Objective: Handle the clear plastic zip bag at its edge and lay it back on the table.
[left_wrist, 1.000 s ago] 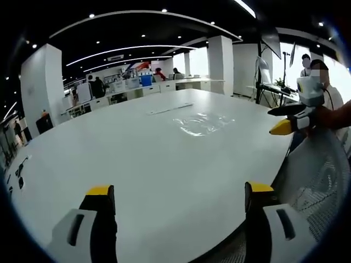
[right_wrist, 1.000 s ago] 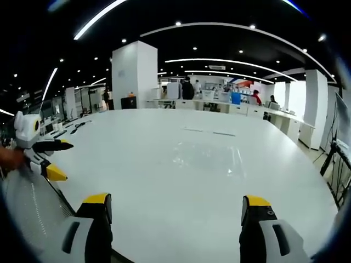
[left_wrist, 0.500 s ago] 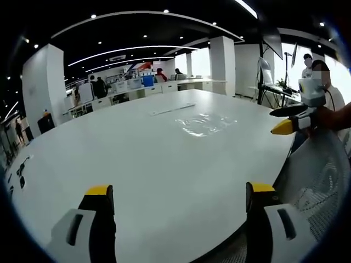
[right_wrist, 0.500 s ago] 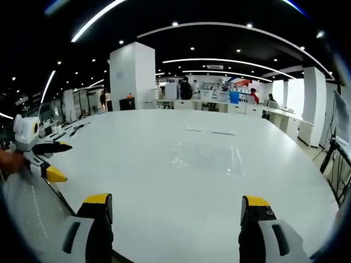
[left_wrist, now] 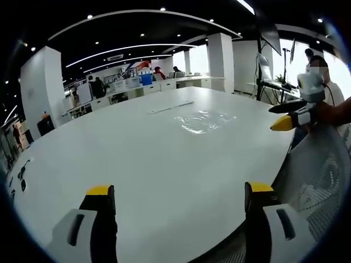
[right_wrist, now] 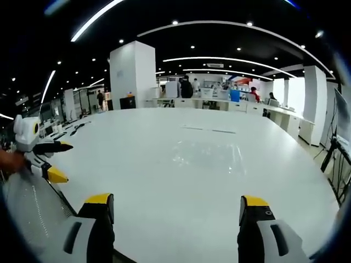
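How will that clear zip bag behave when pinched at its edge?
The bag lies flat and wrinkled on the white table, so it is probably thin and floppy and would drape. It looks empty, likely very light. The glossy film may slip.

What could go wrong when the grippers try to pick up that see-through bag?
The clear bag lies flat on the white table and barely shows, so a gripper could miss its edge. The left gripper and right gripper are both open and far back, so reaching might just push it along.
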